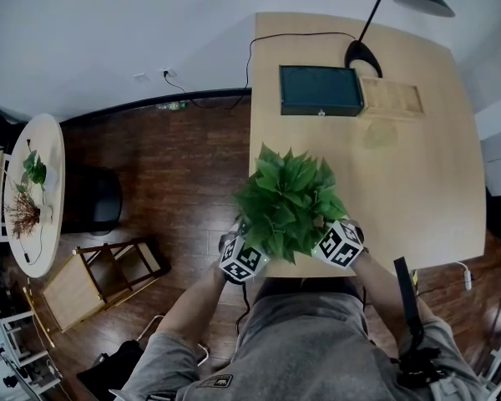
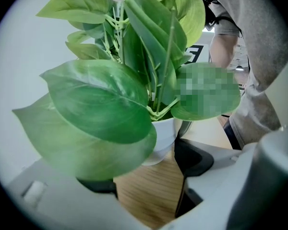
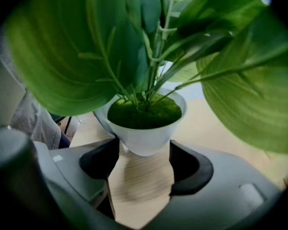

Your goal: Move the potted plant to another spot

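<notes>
Right gripper [image 3: 144,152] down-tilted on potted plant [image 3: 145,131]

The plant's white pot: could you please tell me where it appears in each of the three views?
Head view: not visible; the green foliage, just below centre, hides it.
Left gripper view: the white pot sits just right of centre, under the foliage.
Right gripper view: the white pot sits at centre, below the foliage.
Shared landmark: the light wooden table beneath the plant, seen in all three views.
</notes>
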